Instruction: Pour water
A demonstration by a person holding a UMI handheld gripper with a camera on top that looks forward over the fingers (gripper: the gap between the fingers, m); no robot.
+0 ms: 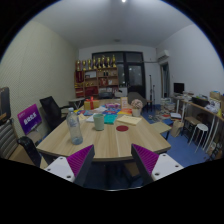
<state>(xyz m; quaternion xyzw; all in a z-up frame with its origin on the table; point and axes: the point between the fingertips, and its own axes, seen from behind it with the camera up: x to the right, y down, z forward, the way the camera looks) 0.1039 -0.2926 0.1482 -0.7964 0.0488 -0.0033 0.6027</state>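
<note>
My gripper (113,160) is open, its two purple-padded fingers (82,160) spread wide with nothing between them. It hovers over the near edge of a long wooden table (108,140). Beyond the fingers, toward the table's left side, a clear plastic bottle (74,127) stands upright. A little past it and to the right sits a greenish cup (98,123). Farther back on the table are an orange bottle (91,102) and other small items, too small to tell apart.
Purple-backed chairs (30,119) line the table's left side, and a white chair (60,167) stands at the near left corner. A yellow sheet (129,120) lies on the table's right part. Shelves (98,72) fill the back wall; desks and a stool (200,130) stand at the right.
</note>
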